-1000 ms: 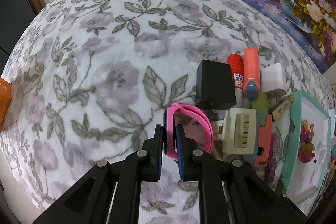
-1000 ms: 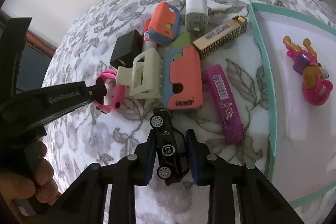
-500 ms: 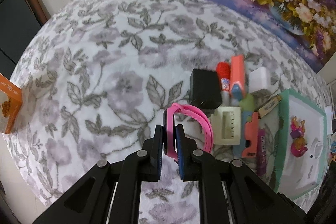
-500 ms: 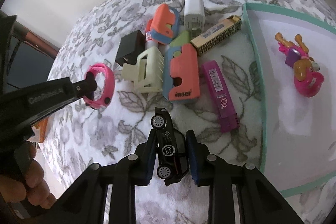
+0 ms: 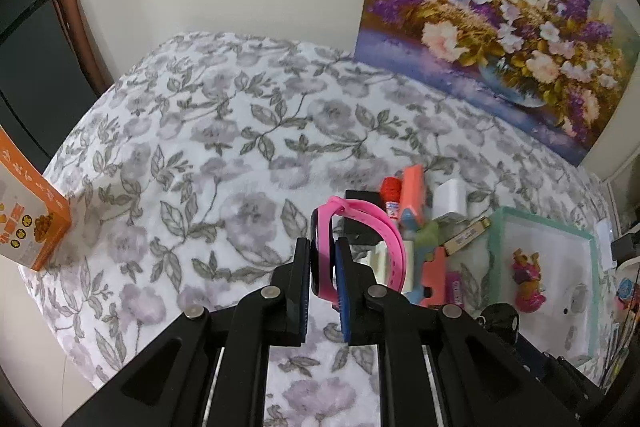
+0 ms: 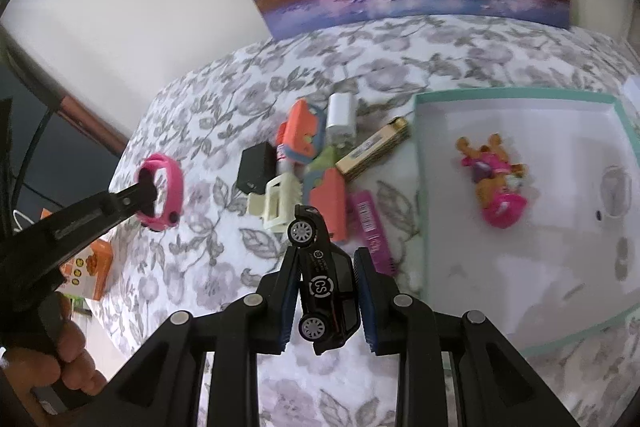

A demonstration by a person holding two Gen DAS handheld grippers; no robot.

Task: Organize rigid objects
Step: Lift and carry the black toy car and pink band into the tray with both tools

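Two grippers are loaded: the left gripper (image 5: pixel 323 269) pinches the face of a pink watch (image 5: pixel 352 247), the right gripper (image 6: pixel 326 297) clamps a black toy car (image 6: pixel 324 279) by its sides, both clear of the floral cloth (image 5: pixel 200 167), probably for transfer. Tray (image 6: pixel 420 187) lies at 2 o'clock from the car, its floor mostly bare beside one pink toy (image 6: pixel 496 183); remaining clutter sits at 12 o'clock.

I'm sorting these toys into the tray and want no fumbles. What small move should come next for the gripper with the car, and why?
Probably carry the black toy car, clamped in the right hand-held gripper and clear of the blanket, sideways over the teal-rimmed tray. The tray has bare floor beside the pink figure.
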